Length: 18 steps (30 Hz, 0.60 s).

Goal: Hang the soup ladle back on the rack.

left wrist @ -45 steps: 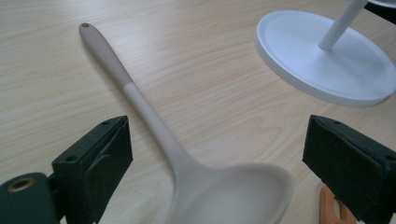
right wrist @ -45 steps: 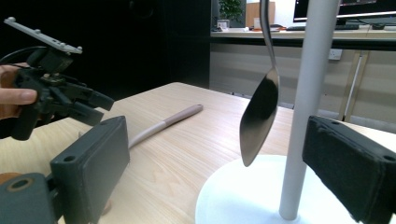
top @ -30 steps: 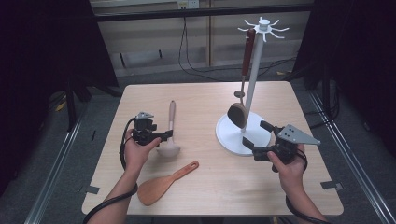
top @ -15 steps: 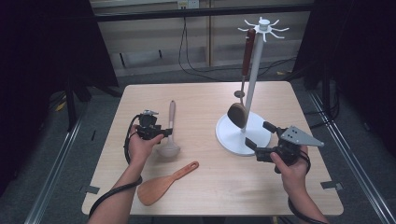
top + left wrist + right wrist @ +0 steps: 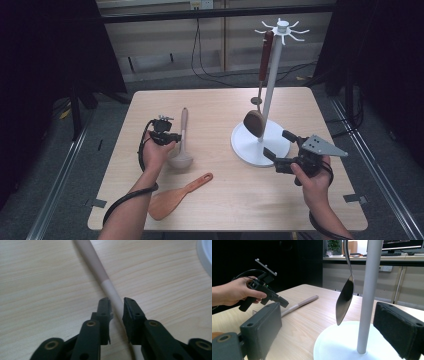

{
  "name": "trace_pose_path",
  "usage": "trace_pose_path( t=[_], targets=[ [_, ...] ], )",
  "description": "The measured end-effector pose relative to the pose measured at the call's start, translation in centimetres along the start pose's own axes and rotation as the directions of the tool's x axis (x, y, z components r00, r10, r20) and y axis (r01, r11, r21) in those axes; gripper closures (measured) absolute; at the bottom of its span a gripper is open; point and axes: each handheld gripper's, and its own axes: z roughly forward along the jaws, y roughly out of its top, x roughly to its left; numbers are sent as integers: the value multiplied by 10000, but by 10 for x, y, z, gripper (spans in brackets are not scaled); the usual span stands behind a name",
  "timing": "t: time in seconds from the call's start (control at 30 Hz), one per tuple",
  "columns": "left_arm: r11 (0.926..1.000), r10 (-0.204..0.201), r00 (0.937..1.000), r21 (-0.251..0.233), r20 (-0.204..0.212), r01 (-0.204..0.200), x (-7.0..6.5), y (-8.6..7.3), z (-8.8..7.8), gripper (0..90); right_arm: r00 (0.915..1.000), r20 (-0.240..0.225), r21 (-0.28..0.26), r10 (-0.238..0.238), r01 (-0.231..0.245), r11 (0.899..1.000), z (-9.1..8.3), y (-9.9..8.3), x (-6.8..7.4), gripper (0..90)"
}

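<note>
Left gripper (image 5: 169, 135) low over the worktop (image 5: 215, 107), held in the left hand (image 5: 156, 150). Its fingers (image 5: 104, 308) are slightly parted, straddling the pale handle of the ladle (image 5: 181, 142); the left gripper view shows a gap on each side, not yet pinching. The ladle lies flat, bowl toward the person, handle pointing away. Nearer the front edge, a wooden spatula (image 5: 177, 196) lies flat, well apart from the gripper.

Centre-right: white rack (image 5: 272, 95), round base on the worktop, pole upright, hooks on top. A dark spoon (image 5: 257, 107) with a reddish handle hangs from a hook, its bowl just above the base.

Right gripper (image 5: 280, 150) in the right hand (image 5: 310, 177), beside the base's near edge, fingers (image 5: 262, 327) spread wide and facing the pole.
</note>
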Motion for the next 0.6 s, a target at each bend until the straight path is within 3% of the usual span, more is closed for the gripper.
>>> trace_pose_path(
  t=[0.07,0.27,0.6],
  targets=[
    [9997,154,9997,181,-173,-151,3,1,1,795,10000,29,1,-30,30,10000,0,0,0,79],
    [9990,51,9982,456,-590,-24,9,5,13,814,10000,-29,-70,29,-29,10000,-1,1,-1,79],
    [9977,-255,9986,609,-454,282,14,4,23,866,10000,35,-36,-46,46,10000,-4,1,-3,79]
  ],
)
